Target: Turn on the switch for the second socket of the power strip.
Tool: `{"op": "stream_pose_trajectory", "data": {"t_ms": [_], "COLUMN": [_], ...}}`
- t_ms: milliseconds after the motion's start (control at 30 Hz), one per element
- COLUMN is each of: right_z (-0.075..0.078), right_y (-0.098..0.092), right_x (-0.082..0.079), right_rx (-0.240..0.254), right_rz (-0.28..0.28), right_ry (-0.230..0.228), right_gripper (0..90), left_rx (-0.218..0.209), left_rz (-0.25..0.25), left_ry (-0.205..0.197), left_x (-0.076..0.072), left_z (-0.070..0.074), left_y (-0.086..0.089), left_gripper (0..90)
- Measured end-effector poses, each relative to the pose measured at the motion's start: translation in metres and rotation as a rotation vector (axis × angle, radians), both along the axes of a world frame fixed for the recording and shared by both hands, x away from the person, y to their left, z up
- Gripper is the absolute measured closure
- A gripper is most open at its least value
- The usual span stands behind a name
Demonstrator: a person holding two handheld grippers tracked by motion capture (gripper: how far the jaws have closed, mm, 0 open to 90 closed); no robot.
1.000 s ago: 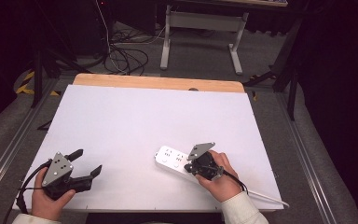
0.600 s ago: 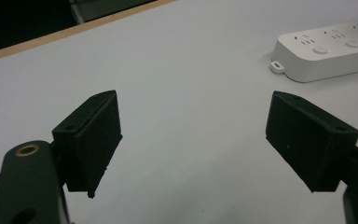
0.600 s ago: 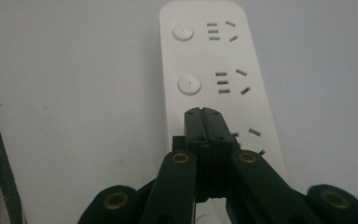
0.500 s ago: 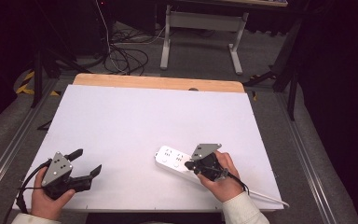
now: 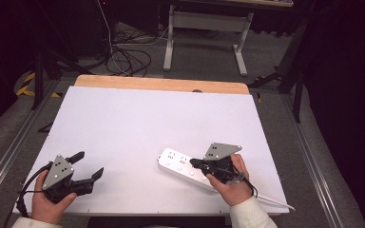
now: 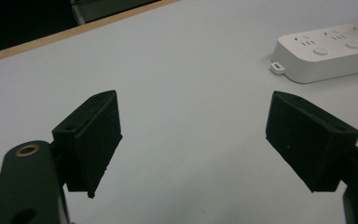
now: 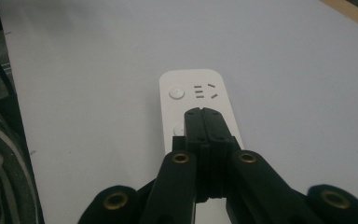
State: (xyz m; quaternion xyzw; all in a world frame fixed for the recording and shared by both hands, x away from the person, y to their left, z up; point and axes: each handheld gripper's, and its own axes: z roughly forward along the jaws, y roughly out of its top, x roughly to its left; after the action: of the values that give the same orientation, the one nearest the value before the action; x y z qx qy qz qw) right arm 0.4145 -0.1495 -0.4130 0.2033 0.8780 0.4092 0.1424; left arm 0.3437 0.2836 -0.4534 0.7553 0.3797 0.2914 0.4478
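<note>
My right tongs (image 5: 196, 164) were closed, jaws pressed flat together with nothing between them, as the right gripper view showed (image 7: 204, 122). Their tip lay over the top face of the power strip (image 5: 185, 167), above the second button back from its rounded end; whether it touched the surface I could not tell. My right hand (image 5: 232, 183) gripped the handle from behind, wrist low near the bench's near edge, the grey plate (image 5: 221, 151) on top tilted up and the tongs pointing left and slightly away from me. A thin cable (image 5: 273, 202) ran off toward the near right corner.

My left tongs (image 5: 86, 165) stood wide apart, holding nothing, the two black pads (image 6: 95, 140) facing each other over bare bench in the left gripper view. My left hand (image 5: 47, 202) held that tool at the near left corner, forearm coming in from the bottom, tongs aimed right toward the strip and well apart from it.

The strip (image 6: 328, 51) lay flat on the white bench (image 5: 133, 123), set at an angle on the near right part, its rounded end (image 7: 191, 77) farthest from my right hand. Beyond the bench's wooden far edge (image 5: 161, 84), cables (image 5: 128, 59) lay on the floor beside a grey stand (image 5: 209, 28).
</note>
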Motion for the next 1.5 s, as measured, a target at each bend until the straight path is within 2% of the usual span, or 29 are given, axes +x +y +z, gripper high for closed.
{"op": "stream_pose_trajectory", "data": {"t_ms": [167,267,333,500,533,633,700,800,833,900,967,1200,1500], "right_z": [0.005,0.005,0.002,0.003,0.003,0.004,0.005,0.008,0.008,0.010,0.011,0.015,0.010], "right_y": [-0.003,-0.003,-0.002,-0.001,-0.002,-0.004,-0.004,-0.002,-0.002,-0.004,-0.007,-0.024,-0.051], "right_x": [-0.002,-0.002,-0.001,-0.002,-0.002,0.001,0.001,-0.001,-0.001,-0.002,-0.003,0.000,0.008], "right_rx": [0.038,0.037,0.012,0.023,0.028,0.037,0.060,0.085,0.082,0.080,0.099,0.149,0.202], "right_rz": [0.001,-0.001,-0.006,0.004,0.006,-0.010,-0.026,-0.033,-0.053,-0.071,-0.090,-0.119,-0.166], "right_ry": [-0.010,-0.017,-0.024,-0.027,-0.026,-0.004,-0.019,-0.072,-0.064,-0.064,-0.065,-0.070,-0.055], "right_gripper": [90.0,90.0,90.0,90.0,88.1,68.4,55.1,37.6,34.4,33.1,28.0,21.7,15.2], "left_rx": [0.000,0.000,0.001,0.002,0.003,0.002,0.002,0.004,0.003,0.003,0.005,-0.001,0.000], "left_rz": [0.000,0.001,0.002,0.003,0.002,0.004,0.005,0.005,0.006,0.004,0.003,0.000,-0.022], "left_ry": [0.002,0.003,0.004,0.003,0.003,0.003,0.004,0.005,0.004,0.002,0.002,0.005,0.023], "left_x": [0.000,0.000,0.000,0.000,0.000,0.000,0.000,0.000,0.000,-0.001,-0.001,-0.001,-0.003], "left_z": [0.000,0.000,0.000,0.000,0.000,0.000,0.000,-0.001,0.000,0.000,0.000,0.000,0.003], "left_y": [0.000,0.000,0.000,0.000,0.000,0.000,0.000,0.000,0.000,-0.001,-0.001,-0.001,-0.002], "left_gripper": [18.6,18.6,18.6,18.6,18.6,18.6,18.6,18.6,18.6,18.6,18.6,18.6,18.6]}}
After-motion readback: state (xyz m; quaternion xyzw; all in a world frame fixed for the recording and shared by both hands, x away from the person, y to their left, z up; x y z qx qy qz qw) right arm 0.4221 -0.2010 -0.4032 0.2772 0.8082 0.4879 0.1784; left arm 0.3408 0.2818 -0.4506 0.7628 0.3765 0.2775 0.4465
